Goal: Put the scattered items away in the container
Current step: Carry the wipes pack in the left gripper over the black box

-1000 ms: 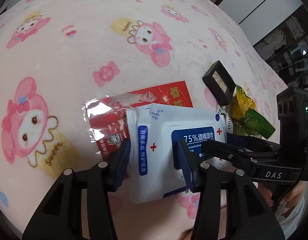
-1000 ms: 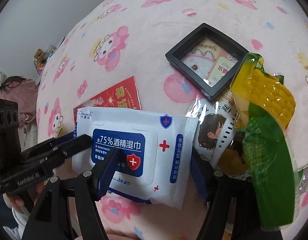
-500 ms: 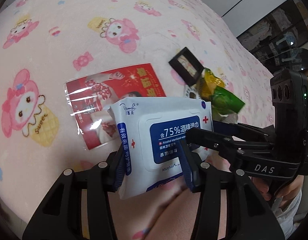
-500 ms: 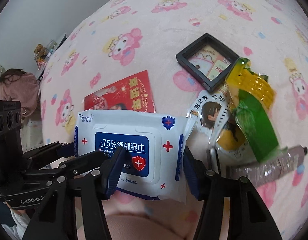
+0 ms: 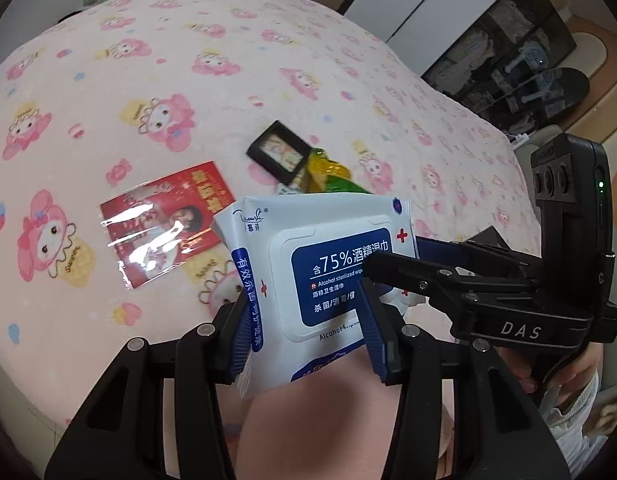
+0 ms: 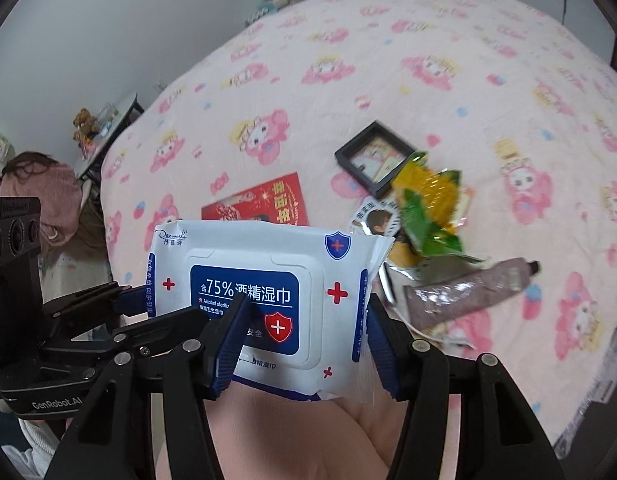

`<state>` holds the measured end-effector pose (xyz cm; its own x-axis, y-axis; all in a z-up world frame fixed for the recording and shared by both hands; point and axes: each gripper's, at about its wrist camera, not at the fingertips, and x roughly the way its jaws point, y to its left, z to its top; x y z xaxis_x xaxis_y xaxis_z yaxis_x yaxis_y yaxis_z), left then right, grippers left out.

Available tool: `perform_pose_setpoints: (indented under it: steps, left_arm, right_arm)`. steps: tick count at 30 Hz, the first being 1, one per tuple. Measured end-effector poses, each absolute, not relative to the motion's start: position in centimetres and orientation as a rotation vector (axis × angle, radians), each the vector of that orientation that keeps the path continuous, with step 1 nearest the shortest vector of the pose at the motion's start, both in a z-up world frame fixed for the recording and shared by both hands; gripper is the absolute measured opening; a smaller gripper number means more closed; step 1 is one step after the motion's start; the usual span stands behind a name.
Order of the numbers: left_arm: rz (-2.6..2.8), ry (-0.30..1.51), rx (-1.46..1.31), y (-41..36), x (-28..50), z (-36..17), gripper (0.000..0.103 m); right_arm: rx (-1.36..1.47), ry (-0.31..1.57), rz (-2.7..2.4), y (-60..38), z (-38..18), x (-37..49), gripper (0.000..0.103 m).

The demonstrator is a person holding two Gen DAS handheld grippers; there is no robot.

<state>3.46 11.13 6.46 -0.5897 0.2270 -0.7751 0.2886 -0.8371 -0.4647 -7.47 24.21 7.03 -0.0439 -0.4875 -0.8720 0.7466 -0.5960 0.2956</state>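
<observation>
Since a second earlier the wipes pack (image 5: pixel 308 276) had risen clear of the bed (image 5: pixel 188 60), carried between both grippers.

The left gripper (image 5: pixel 304 332) clenched the pack's left end and the right gripper (image 6: pixel 304 340) its right end, each pair of jaws pinching the soft wrapper, so it hung above the bed's near edge. It looked light, squashy and slick; a hold across the sealed ends, clear of the flap lid, seemed safest. The right view alone showed the grey tube (image 6: pixel 464 294) beside the corn snack bag (image 6: pixel 428 208); the black frame (image 5: pixel 278 152) and red card (image 5: pixel 164 220) appeared in both. No container was visible.
</observation>
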Motion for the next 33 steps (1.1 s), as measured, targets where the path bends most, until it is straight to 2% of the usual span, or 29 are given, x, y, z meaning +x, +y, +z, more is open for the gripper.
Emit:
perform_pose_setpoints:
  steps: [21, 33]
  left_arm:
    - [-2.805, 0.791, 1.453, 23.2, 2.7, 11.6, 0.048]
    - [-2.966, 0.718, 1.612, 34.1, -1.0, 12.9, 0.048]
  right_arm:
    - [1.257, 0.188, -1.994, 38.2, 13.4, -5.5, 0.053]
    - [1.289, 0.097, -2.199, 49.7, 14.9, -5.1, 0.054]
